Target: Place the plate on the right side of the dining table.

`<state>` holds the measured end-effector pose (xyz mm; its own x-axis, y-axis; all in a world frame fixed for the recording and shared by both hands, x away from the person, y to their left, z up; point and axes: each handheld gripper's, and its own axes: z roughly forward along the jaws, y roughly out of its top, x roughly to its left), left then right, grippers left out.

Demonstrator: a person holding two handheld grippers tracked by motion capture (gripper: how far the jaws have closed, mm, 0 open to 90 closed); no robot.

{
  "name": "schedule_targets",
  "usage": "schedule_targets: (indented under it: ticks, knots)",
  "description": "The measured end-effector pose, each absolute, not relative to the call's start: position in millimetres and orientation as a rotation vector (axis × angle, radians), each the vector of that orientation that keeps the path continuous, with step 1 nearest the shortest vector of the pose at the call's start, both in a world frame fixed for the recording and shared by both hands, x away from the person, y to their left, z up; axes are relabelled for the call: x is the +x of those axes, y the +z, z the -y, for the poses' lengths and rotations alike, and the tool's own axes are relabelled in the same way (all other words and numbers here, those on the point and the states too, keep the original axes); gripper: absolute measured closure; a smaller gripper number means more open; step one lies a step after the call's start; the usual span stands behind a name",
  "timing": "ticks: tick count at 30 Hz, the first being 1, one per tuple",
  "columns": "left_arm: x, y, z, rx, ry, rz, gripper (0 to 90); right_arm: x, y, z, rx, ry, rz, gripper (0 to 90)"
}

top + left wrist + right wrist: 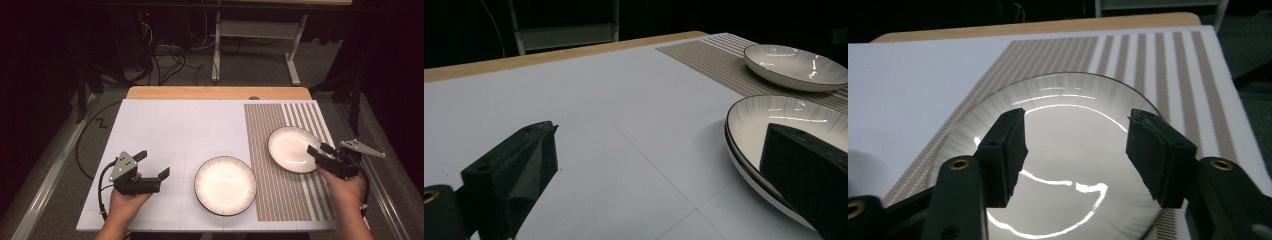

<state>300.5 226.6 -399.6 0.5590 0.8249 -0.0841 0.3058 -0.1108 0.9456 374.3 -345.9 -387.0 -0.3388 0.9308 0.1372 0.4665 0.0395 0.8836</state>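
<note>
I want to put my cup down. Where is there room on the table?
The white sheet is bare behind the left gripper and left of the mat. The mat's far end is bare too. It is crowded near the front plate and the mat's plate, where the right gripper hovers.

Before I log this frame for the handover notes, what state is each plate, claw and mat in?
Near plate: upright, empty, on the white board, untouched.
Far plate: upright, empty, on the striped mat.
Striped mat: flat on the right of the board.
Left claw: open, holding nothing, left of the near plate.
Right claw: open, holding nothing, over the far plate's edge.
</note>
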Motion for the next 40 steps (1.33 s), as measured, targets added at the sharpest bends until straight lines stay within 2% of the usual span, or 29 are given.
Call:
schedule_targets:
  ticks: [12, 19, 23, 40]
  knots:
    - [297, -400, -224, 1.676, 0.587, -0.948, 2.7, 345, -379, 288, 1.133, 1.343, -1.934, 17.3]
    - [295, -402, -221, 1.702, 0.602, -0.934, 2.6, 325, -375, 264, 1.011, 1.398, -1.975, 11.3]
    - [292, -398, -222, 1.684, 0.623, -0.92, 2.4, 318, -376, 257, 0.989, 1.422, -1.99, 1.0]
    - [289, -400, -231, 1.653, 0.627, -0.945, 1.4, 317, -383, 261, 1.013, 1.408, -1.958, 0.9]
